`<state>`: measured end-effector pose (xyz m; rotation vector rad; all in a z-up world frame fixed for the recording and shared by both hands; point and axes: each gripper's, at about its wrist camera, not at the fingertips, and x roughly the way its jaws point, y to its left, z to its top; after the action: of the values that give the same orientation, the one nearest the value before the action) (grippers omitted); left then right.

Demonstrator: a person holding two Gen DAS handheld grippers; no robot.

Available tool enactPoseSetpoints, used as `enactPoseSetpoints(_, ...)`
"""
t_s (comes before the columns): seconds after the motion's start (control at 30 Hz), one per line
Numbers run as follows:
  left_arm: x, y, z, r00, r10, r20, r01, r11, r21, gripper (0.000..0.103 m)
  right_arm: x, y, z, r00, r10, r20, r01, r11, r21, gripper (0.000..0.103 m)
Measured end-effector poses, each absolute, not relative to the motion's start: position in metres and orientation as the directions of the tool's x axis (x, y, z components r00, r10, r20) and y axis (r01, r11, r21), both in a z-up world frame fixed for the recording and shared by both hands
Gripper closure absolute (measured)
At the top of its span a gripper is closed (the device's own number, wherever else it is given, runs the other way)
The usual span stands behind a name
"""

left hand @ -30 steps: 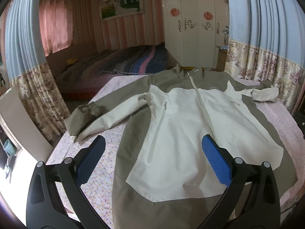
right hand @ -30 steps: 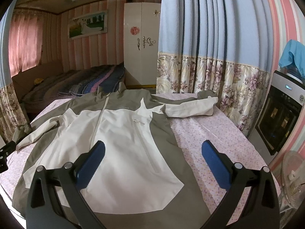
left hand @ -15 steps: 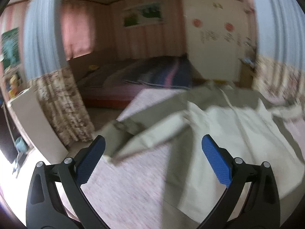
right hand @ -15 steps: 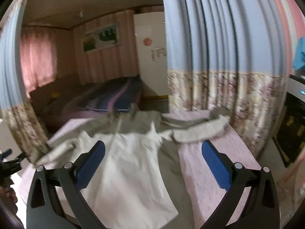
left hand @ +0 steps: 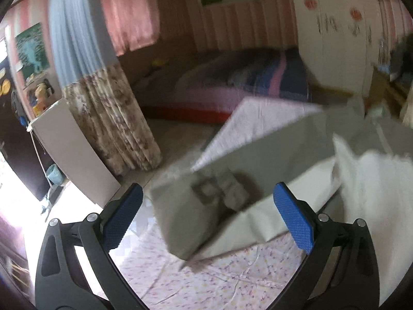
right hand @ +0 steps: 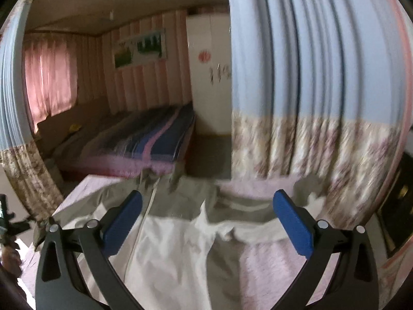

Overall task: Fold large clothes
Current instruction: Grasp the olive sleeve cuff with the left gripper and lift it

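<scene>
- Left wrist view: the left tongs (left hand: 206, 208) are spread wide and carry nothing; dead ahead, between the two blue pads, lies the cuff end of the jacket's sleeve (left hand: 204, 206), olive-grey with a tab on it, flat on the flowered cloth of the counter (left hand: 232, 281); the sleeve's long axis runs from that cuff up and to the right toward the pale body of the jacket (left hand: 374, 180); so this is the nearer hand for this sleeve, and a grasp looks to need only a straight push forward and down; the frame is blurred, so I can't tell the gap from pads to cloth.
- Around it: the counter's left edge sits just beside the cuff, with a flowered curtain (left hand: 111, 124) and a pale cabinet (left hand: 67, 149) beyond the drop; nothing lies on the sleeve itself.
- Right wrist view: the right tongs (right hand: 206, 215) are likewise wide apart and empty; the jacket spreads below and ahead, collar away, zip running toward the camera left of centre; the other sleeve (right hand: 260, 228) lies crosswise, out to the right, its cuff near the blue-and-flowered curtain (right hand: 309, 103); the bed (right hand: 144, 139) stands well beyond; my read is that folding hasn't started.
</scene>
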<state>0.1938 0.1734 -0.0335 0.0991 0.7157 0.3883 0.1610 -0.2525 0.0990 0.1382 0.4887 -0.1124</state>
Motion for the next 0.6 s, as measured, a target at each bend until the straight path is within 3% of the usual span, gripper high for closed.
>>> enactPoseSetpoints(0.2,0.227,0.194,-0.088,0.600,0.388,-0.699,-0.309,0.919,0.244,0.003,0.185,-0.233,0.096,0.858,-0.114,-0.501,0.101,0.993,-0.053,0.002)
enactPoseSetpoints(0.37,0.250,0.214,-0.117,0.532,0.370,-0.761,-0.311,0.922,0.231,0.010,0.207,-0.228,0.086,0.835,-0.124,-0.536,0.073,0.991,-0.116,0.002)
enactPoseSetpoints(0.6,0.272,0.220,-0.124,0.533,0.309,-0.788,-0.271,0.944,0.187,0.045,0.238,-0.258,0.029,0.783,-0.009,-0.622,0.088,0.992,0.096,0.002)
